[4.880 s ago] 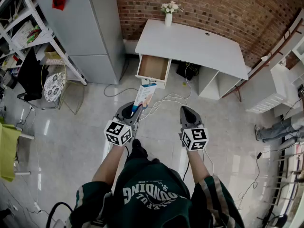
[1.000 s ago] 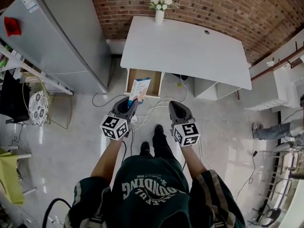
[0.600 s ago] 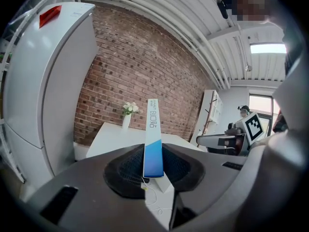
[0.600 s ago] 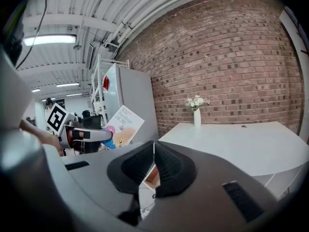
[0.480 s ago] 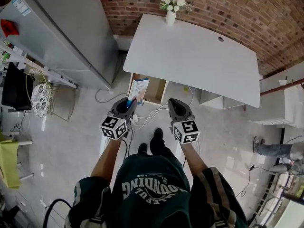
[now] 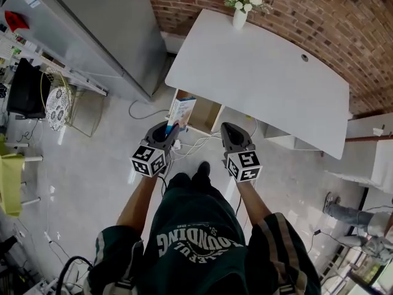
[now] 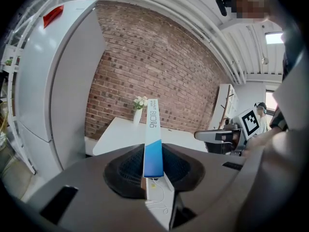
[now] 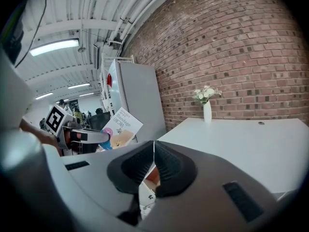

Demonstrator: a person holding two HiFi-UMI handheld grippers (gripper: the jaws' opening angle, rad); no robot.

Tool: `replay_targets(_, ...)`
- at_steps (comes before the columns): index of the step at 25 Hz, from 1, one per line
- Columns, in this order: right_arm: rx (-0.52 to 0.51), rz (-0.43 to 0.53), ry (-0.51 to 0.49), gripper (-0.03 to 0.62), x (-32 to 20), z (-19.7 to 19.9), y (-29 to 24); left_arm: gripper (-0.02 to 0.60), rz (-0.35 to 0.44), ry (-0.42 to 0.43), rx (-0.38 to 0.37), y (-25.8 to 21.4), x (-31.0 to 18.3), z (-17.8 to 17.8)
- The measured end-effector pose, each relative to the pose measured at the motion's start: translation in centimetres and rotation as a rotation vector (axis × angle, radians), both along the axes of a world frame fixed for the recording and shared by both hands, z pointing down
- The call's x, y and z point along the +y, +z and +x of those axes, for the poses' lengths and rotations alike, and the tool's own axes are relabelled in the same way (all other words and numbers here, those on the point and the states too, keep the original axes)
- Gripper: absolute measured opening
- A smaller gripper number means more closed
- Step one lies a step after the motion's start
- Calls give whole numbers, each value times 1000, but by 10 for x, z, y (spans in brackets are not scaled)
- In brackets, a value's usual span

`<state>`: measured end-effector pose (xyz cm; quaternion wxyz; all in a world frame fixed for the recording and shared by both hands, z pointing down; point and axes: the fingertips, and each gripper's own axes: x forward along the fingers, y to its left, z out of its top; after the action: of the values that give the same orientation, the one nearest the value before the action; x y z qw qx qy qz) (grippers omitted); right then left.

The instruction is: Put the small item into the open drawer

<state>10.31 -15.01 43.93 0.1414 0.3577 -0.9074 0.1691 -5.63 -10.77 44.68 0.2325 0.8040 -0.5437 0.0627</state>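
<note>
The small item is a flat white and blue bandage box (image 6: 182, 111). My left gripper (image 6: 170, 129) is shut on its lower end, and the box stands upright between the pads (image 7: 152, 138). The box hangs just in front of the open wooden drawer (image 6: 209, 117), which sticks out from under the white desk (image 6: 258, 72). My right gripper (image 6: 229, 129) is beside it on the right, shut with nothing in it; its jaws meet in the right gripper view (image 8: 153, 154). That view also shows the box (image 8: 120, 126) at the left.
A vase of white flowers (image 6: 241, 10) stands at the desk's far edge against the brick wall. A tall grey cabinet (image 6: 104, 23) is to the left of the desk. White cables (image 6: 199, 141) lie on the floor below the drawer. A chair (image 6: 58, 106) stands far left.
The person has stepped closer to the desk, so both grippers and the box now sit nearer the drawer's front. The left grip on the box is unchanged.
</note>
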Motion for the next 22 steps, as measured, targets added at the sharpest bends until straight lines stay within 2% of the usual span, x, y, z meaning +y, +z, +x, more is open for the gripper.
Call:
replay_targets(6,-9,-19,-12,26,-10,0,10,98,-14,-22,-6,8,-3,-1)
replay_targets(13,-16,-33,-12,26,-11,-2,16,98,-8,-15,-9,7,-6,2)
replay_targets(22,2,-43,-22,26,-10,-9,20,98,-40,-7,-17,23,-3,-8)
